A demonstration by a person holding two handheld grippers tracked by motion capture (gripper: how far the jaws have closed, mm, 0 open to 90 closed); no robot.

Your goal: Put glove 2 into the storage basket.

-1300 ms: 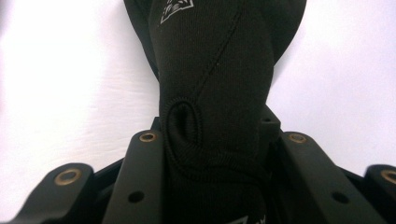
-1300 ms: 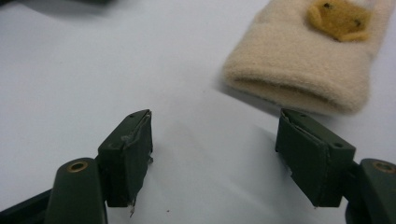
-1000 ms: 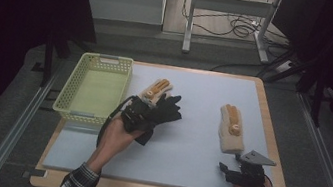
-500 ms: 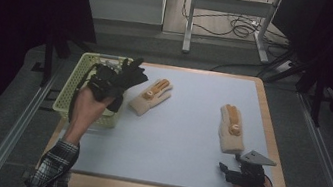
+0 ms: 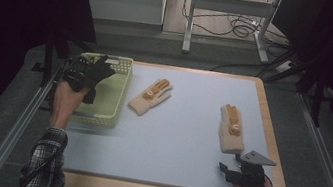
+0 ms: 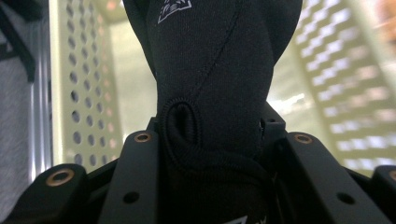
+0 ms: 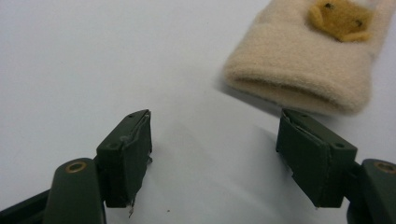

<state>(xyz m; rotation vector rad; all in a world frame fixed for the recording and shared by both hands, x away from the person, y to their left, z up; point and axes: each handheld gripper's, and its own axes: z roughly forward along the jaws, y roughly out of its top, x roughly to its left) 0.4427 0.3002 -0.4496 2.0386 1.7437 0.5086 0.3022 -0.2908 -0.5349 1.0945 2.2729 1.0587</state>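
- Black, stretchy fabric: the black glove [image 6: 219,70] was clamped between the jaws of the left gripper [image 5: 87,73], which were closed on its cuff end while the rest of it stood out beyond them.
- In the high view the glove [image 5: 100,69] was held above the pale green perforated basket [image 5: 116,96] at the left edge of the counter [image 5: 182,141], over the basket's near-left part; the left gripper view showed the basket's holed walls [image 6: 84,93] behind the glove.
- The glove looked light and limp, so it would likely sag and fold rather than keep a shape; it seemed soft enough that a firm pinch would do no harm, and a slightly grippy knit should not slide out easily.
- A hold on the thick hemmed cuff, as here, seemed the surest place; thin finger ends would likely bunch or slip.
- The right gripper [image 5: 241,177] rested low at the counter's near right, its jaws standing apart with nothing between them.
- Just beyond those jaws lay a cream knitted glove [image 7: 303,74] with an orange patch; its open cuff faced them.
- A second cream glove [image 5: 149,97] lay near the basket, apart from it.
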